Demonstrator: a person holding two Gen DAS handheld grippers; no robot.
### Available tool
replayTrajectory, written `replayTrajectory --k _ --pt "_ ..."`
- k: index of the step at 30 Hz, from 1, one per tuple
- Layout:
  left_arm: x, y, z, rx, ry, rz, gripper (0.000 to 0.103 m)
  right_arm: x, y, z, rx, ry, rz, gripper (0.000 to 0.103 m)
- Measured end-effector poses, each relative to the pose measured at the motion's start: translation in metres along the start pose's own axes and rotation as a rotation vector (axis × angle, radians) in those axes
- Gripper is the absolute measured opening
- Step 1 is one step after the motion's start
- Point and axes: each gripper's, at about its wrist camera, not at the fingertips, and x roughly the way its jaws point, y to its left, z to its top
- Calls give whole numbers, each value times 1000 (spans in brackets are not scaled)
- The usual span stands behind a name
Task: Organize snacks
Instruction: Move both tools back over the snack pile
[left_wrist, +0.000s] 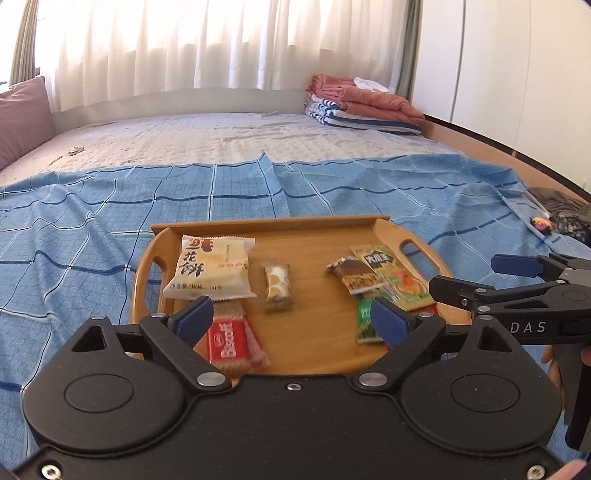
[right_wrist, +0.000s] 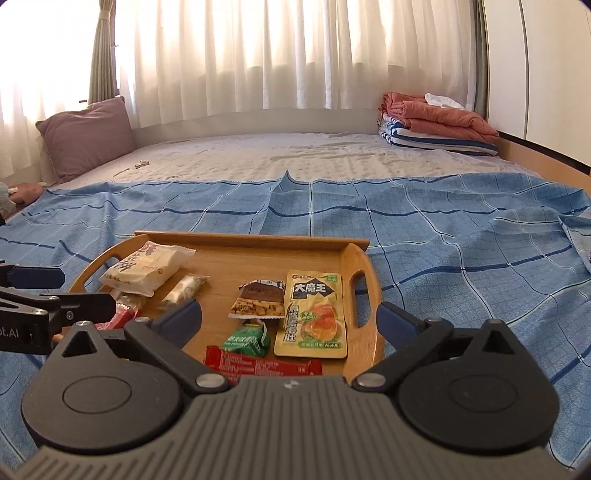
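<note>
A wooden tray (left_wrist: 273, 221) (right_wrist: 251, 236) lies on the blue checked cloth and holds several snacks. On its left are a white cake packet (left_wrist: 212, 271) (right_wrist: 147, 269), a small nougat candy (left_wrist: 277, 286) (right_wrist: 183, 291) and a red Biscoff pack (left_wrist: 234, 345). On its right are a brown peanut bar (left_wrist: 356, 277) (right_wrist: 258, 299), a yellow pouch (left_wrist: 397, 280) (right_wrist: 314, 317), a green packet (left_wrist: 367, 321) (right_wrist: 247, 338) and a red bar (right_wrist: 262, 365). My left gripper (left_wrist: 293, 317) (right_wrist: 88, 291) hovers open at the tray's near left, holding nothing. My right gripper (right_wrist: 290, 317) (left_wrist: 461, 275) is open and empty over the near right.
The blue checked cloth (right_wrist: 443, 236) covers the near half of a bed. A mauve pillow (right_wrist: 86, 136) leans at the far left, and folded blankets (right_wrist: 436, 122) are stacked at the far right. White curtains hang behind. Dark clothes (left_wrist: 565, 218) lie by the bed's right edge.
</note>
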Motion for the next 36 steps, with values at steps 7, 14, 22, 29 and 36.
replayTrajectory --k 7,14,22,29,36 --pt "-36 0 -26 12 -11 -16 94 -23 -1 -25 20 30 29 103" --pt "-57 -7 -52 61 -16 -37 97 -27 3 -52 3 91 40 103" --pt "-55 -9 -74 62 29 -52 99 -23 1 -79 -12 165 47 103" --pt "-44 -11 -84 29 74 -67 99 -21 -1 -93 27 202 79 103" --pt "-31 -15 -89 17 105 -71 99 -22 3 -101 -9 193 70 103"
